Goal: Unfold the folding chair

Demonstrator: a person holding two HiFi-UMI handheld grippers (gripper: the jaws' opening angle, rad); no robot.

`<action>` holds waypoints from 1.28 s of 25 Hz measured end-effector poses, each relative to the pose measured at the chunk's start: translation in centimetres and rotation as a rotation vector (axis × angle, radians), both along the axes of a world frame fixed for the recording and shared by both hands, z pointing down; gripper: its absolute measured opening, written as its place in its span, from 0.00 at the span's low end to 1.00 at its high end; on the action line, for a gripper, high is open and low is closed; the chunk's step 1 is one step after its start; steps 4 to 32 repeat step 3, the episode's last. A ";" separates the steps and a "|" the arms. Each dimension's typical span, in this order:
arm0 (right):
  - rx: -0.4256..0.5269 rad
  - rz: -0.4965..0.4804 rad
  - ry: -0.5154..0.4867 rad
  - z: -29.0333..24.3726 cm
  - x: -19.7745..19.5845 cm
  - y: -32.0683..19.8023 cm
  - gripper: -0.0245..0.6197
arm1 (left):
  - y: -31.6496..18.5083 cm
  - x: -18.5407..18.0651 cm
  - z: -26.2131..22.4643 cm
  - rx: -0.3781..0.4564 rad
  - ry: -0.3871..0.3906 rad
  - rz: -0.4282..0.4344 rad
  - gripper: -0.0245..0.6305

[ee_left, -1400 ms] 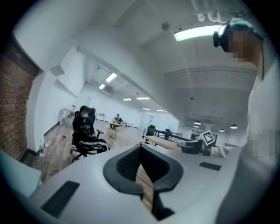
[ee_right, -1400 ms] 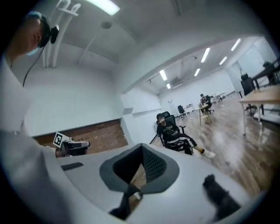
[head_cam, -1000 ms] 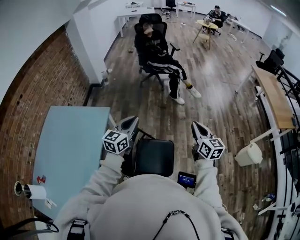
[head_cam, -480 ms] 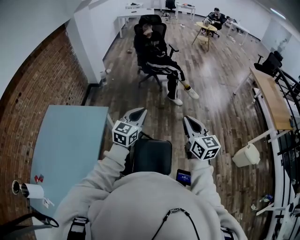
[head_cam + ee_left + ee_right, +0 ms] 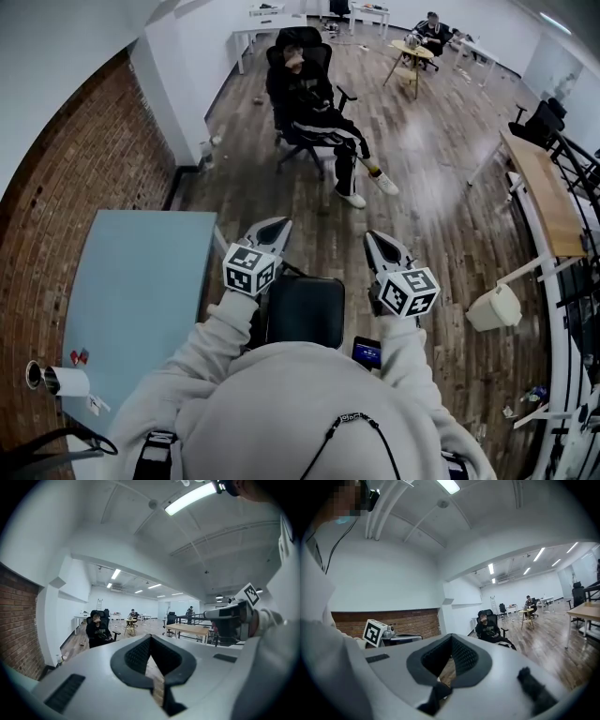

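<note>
The folding chair (image 5: 305, 311) shows as a black, flat-looking seat just in front of my body, between my two arms; its frame is mostly hidden. My left gripper (image 5: 271, 229) hangs above the seat's left edge, jaws shut and empty. My right gripper (image 5: 374, 242) hangs over the seat's right side, also shut with nothing in it. Both point forward, nearly level, toward the open room. In the left gripper view the pads (image 5: 140, 656) meet with only floor behind them. The right gripper view shows its pads (image 5: 461, 656) closed the same way.
A light blue table (image 5: 141, 291) stands at my left against the brick wall (image 5: 84, 178), with a paper roll (image 5: 69, 382) on its near end. A person sits on an office chair (image 5: 314, 108) ahead. A white bin (image 5: 496, 307) and a wooden desk (image 5: 546, 192) are at right.
Both grippers rose and drew inward toward each other over the chair seat during the first half second. Since then they have stayed almost still, jaws shut throughout.
</note>
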State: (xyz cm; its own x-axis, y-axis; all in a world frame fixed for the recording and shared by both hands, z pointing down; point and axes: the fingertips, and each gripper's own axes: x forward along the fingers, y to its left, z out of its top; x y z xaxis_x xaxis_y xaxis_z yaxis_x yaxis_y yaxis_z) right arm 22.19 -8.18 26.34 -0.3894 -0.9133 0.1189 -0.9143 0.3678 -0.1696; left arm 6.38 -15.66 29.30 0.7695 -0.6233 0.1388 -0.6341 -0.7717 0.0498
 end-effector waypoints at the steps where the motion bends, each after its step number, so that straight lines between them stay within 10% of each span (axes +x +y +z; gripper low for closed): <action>1: 0.000 0.002 -0.001 0.0 0.2 -0.1 0.05 | -0.3 -0.1 -0.1 0.000 0.003 -0.003 0.05; 32: -0.002 0.009 -0.003 0.0 0.9 -0.1 0.05 | -0.8 -0.4 -0.2 -0.002 0.010 -0.008 0.05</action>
